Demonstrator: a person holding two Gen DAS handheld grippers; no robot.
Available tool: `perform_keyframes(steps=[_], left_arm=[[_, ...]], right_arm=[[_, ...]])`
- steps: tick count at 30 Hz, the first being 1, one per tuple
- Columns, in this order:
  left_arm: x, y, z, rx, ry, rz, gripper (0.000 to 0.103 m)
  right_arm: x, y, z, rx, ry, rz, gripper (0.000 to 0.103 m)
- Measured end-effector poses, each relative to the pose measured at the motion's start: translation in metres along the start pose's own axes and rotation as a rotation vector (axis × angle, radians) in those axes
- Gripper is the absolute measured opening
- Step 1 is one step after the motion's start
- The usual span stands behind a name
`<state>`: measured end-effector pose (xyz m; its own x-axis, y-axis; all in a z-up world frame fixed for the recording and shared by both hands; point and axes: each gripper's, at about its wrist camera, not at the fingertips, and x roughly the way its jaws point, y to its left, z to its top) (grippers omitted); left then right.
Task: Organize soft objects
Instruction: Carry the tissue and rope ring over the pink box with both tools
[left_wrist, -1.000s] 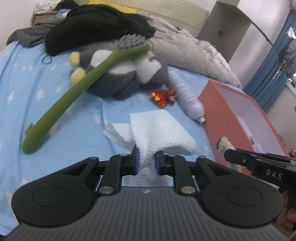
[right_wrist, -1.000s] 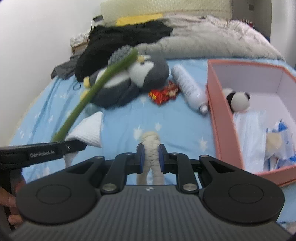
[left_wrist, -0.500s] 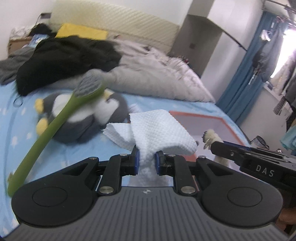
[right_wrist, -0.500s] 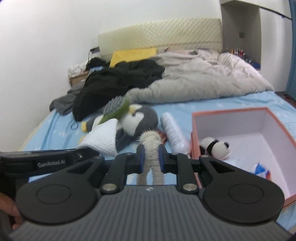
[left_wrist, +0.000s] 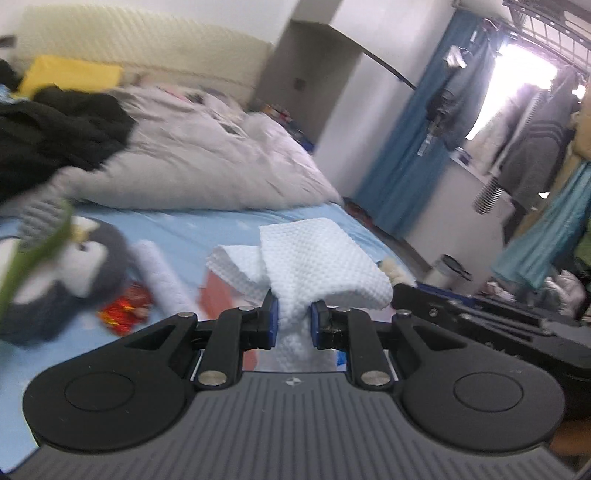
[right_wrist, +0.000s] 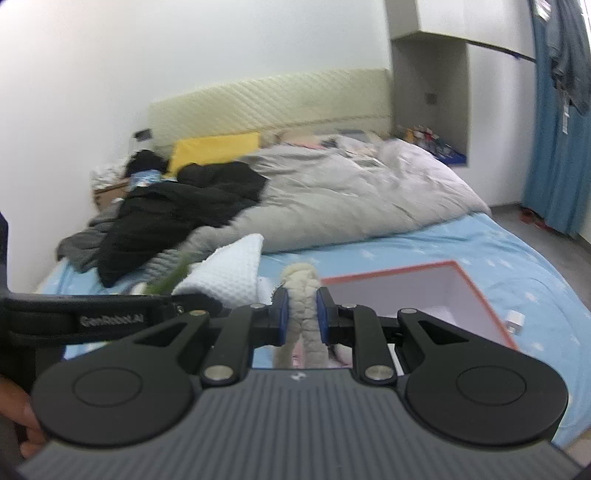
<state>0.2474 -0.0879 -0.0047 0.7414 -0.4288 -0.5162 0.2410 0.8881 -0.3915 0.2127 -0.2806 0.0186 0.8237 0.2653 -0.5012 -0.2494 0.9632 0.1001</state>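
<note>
2 grippers hang above a blue bed (right_wrist: 424, 254), each with a soft load. The left gripper (left_wrist: 293, 323) has its fingers (left_wrist: 269, 317) closed on a white waffle cloth (left_wrist: 314, 254), which bunches between the pads and fans out ahead of them. The right gripper (right_wrist: 299, 314) pinches a cream woolly toy (right_wrist: 301, 288) upright, long axis vertical, its lower part trailing below the fingers (right_wrist: 281, 310). The pink box (right_wrist: 476, 291), open-topped, lies ahead and to the right of the right fingers, just past their tips and lower; the right hand looks nearer to it, while the left comes in from the far side. A penguin plush (left_wrist: 74, 266), 1 white bottle (left_wrist: 159, 273) and a red wrapper (left_wrist: 125, 306) lie on the sheet left of the left fingers. Both loads likely need carrying over the rim before release.
</note>
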Motion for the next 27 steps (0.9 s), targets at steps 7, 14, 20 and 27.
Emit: perform_keyframes(steps=[7,14,20,27], left_arm=[[0.067,-0.036,0.002,0.071,0.117,-0.035,0.020],[0.152,-0.052,-0.017,0.116,0.276,-0.035,0.021],[0.208,-0.044,-0.037,0.096,0.418,-0.026,0.021],[0.226,-0.032,-0.053,0.083,0.470,0.010,0.021]], right_arm=[[0.027,-0.062,-0.006,0.106,0.140,-0.121,0.020],[0.062,-0.120,-0.037,0.245,0.291,-0.193,0.020],[0.089,-0.148,-0.068,0.281,0.397,-0.255,0.020],[0.100,-0.166,-0.091,0.336,0.439,-0.249,0.021]])
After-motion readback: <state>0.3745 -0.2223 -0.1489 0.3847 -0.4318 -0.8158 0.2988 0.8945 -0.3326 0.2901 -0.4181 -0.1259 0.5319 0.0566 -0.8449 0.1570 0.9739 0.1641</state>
